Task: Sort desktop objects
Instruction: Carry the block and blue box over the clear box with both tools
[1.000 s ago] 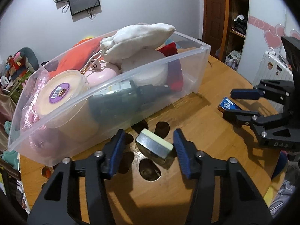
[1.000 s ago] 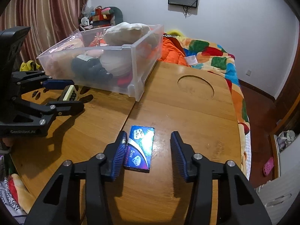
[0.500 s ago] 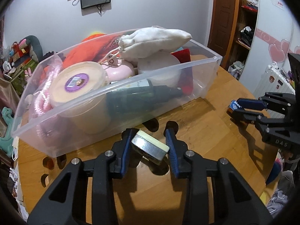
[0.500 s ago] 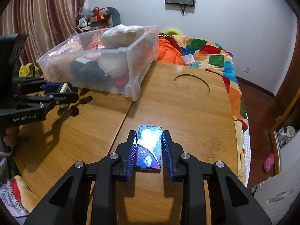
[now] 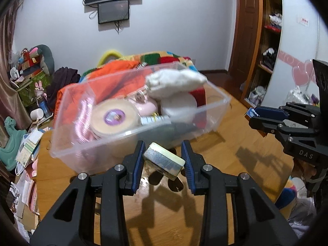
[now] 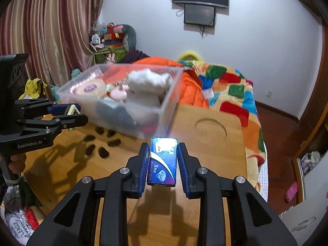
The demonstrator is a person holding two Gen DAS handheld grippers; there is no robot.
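Left hand-held gripper [image 5: 162, 160]: matte black angular linkage arms, round silver screws at the joints, ribbed blue pads [image 5: 137, 165] on the fingers. White "GenRobot.AI" lettering on its side. Right hand-held gripper [image 6: 162, 160]: same build; "DAS" visible on its body.

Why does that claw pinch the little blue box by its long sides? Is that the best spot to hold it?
Probably yes. The blue box is flat and narrow, so the right claw comes in along its length and presses a pad on each long edge, near the middle. Those edges are straight and parallel, and close enough together to fit between the pads, so the box should sit level without twisting.
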